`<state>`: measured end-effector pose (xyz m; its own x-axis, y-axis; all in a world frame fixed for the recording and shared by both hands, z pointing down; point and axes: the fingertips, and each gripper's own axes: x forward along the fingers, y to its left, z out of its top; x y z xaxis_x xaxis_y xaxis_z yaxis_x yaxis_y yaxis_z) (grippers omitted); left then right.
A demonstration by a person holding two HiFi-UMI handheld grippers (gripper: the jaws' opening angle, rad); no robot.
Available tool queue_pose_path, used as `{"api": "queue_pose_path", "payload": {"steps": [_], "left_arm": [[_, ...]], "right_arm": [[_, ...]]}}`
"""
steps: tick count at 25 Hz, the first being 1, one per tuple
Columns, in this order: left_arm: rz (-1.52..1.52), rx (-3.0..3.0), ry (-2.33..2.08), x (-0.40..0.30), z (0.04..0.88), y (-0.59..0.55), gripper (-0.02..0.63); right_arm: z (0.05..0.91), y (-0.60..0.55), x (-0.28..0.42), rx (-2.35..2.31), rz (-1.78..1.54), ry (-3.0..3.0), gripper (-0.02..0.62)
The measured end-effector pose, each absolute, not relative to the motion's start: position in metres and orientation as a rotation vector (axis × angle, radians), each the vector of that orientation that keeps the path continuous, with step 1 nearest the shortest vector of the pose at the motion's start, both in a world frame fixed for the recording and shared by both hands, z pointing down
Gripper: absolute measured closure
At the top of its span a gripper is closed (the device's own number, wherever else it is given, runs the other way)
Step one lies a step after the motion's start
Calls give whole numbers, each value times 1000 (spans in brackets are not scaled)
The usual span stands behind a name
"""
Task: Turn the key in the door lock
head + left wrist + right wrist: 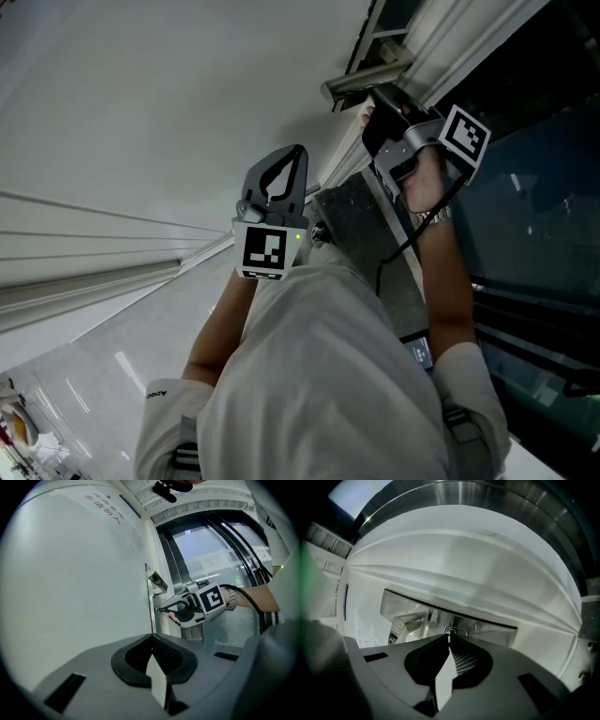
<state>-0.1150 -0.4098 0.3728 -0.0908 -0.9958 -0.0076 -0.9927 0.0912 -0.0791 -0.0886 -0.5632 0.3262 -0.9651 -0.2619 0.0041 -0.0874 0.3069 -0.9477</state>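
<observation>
The metal lock plate (412,613) with its lever handle (404,624) sits on the door edge. A small key (450,632) sticks out of the plate, and my right gripper (449,639) is shut on it. From the left gripper view, the right gripper (162,610) points level at the plate below the handle (157,581). My left gripper (151,637) is shut with nothing in it and hangs back from the door, apart from the lock. In the head view, the left gripper (298,152) is left of the right gripper (377,101), which is at the handle (361,81).
A white wall (79,573) with a printed sign (105,506) fills the left side. Dark glass door panels (220,559) in metal frames stand to the right. A black cable (255,604) runs from the right gripper along the person's arm, which wears a wristwatch (231,598).
</observation>
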Motion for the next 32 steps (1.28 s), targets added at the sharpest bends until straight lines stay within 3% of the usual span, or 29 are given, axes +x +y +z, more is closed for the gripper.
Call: {"api": "queue_pose_path", "payload": {"steps": [10,14,21,26,32], "left_arm": [[-83,-2088,2268,-116,373,-411,597],[-80,-2087,2273,-117,373,-410,597],[-80,-2084,2285,-119,377,-409,597],[-80,-2091,2278,-115,377,-409,597],[-85,-2097,2269,-112,378,-408,597]], "right_arm": [[326,-562,-89,-267,-1741,2441,570],[324,-551,-91,-234,-1632,2557,505],[326,-541,-91,-276,-1201,2922,439],[338,-544,-80,-480,-837,3141,434],[333,-545,-76,-715,-172,3314,434]]}}
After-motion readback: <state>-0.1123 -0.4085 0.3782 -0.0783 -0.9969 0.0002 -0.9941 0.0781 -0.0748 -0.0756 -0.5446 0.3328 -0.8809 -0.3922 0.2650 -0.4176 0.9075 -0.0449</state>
